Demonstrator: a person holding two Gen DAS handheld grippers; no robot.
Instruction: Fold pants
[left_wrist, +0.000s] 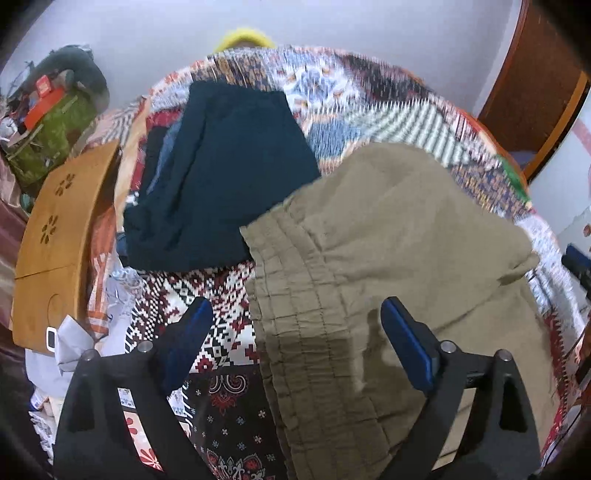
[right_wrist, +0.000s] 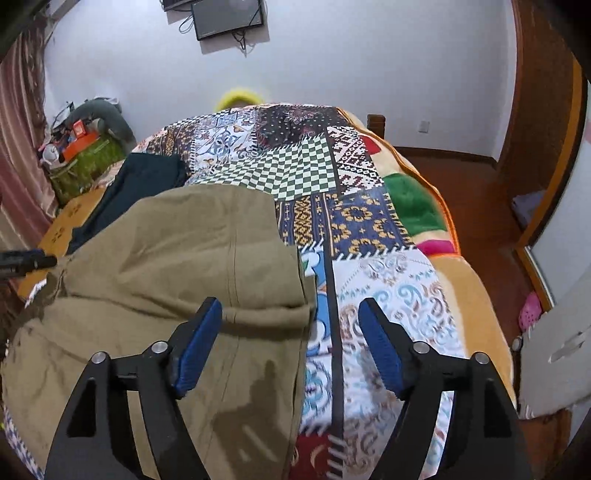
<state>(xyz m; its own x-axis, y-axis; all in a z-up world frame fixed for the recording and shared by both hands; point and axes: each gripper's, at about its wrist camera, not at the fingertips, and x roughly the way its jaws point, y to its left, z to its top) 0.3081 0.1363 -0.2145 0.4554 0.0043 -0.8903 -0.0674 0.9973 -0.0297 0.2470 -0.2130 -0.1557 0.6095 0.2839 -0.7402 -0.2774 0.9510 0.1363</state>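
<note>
Quilt (left_wrist: 332, 85) far end motion-blurred; yellow thing (left_wrist: 243, 37) half hidden.

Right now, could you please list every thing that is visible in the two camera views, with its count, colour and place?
khaki pants: one, olive-khaki, folded on the bed, nearest the cameras.
dark garment: one, dark teal, on the bed beyond the pants.
patchwork bedcover: one, many colours, over the bed.
wooden board: one, tan with flower cut-outs, at the bed's left edge.
green box: one, green, cluttered on top, by the far left wall.
wall screen: one, black, high on the white wall.
left hand-held gripper: one, black with blue pads, open above the waistband.
right hand-held gripper: one, black with blue pads, open over the pants' right edge.
</note>
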